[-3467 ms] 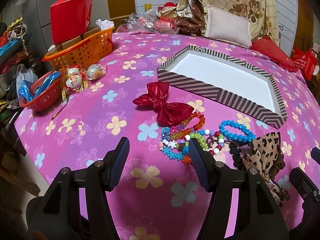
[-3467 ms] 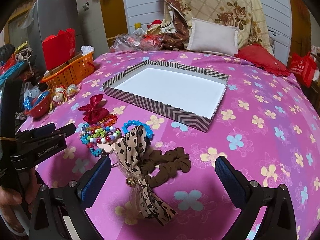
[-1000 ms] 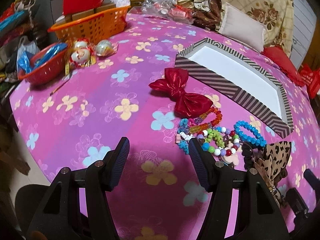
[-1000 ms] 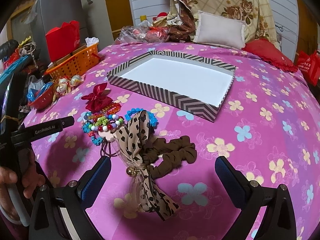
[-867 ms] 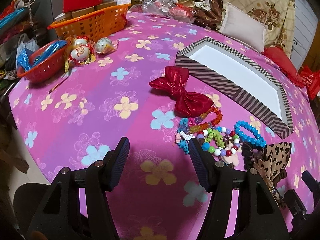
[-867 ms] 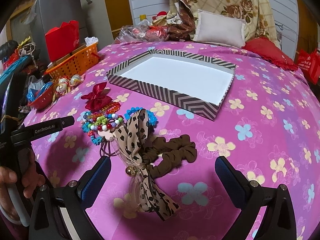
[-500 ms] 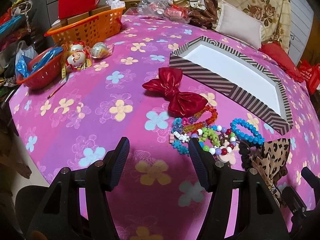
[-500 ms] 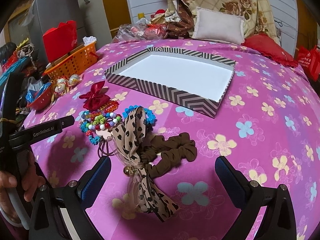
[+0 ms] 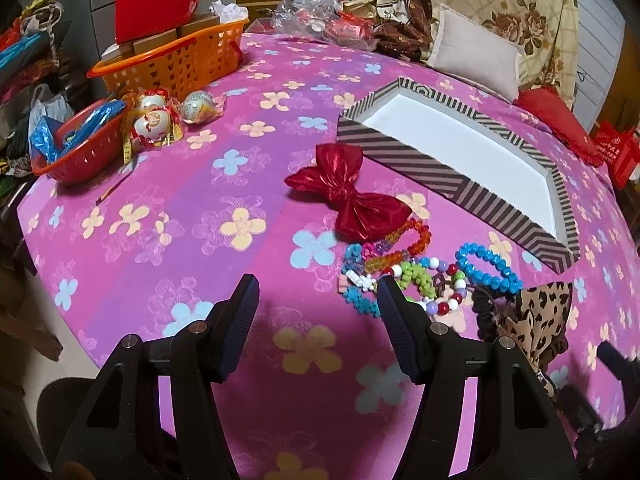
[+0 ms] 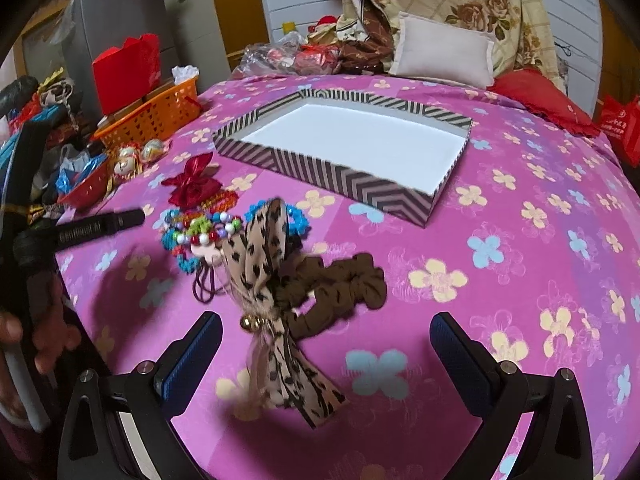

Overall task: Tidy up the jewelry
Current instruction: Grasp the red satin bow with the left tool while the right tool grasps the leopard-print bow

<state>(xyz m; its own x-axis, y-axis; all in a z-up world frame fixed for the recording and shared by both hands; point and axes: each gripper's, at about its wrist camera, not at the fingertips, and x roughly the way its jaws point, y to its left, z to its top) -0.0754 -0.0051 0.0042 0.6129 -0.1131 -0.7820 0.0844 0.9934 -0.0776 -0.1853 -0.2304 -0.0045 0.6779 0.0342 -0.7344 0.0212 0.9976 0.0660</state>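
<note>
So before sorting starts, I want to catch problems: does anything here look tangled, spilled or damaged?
Nothing looks damaged or spilled. The bead bracelets lie in an overlapping heap beside the red bow, and the striped box has nothing in it.

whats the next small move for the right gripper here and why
Probably ease the right hand-held gripper forward and down over the leopard-print bow. Its jaws are open and empty, the bow lies nearest, just ahead between them, and the striped box beyond holds nothing yet. The brown scrunchie touches the bow, so aim at the bow's knot.
</note>
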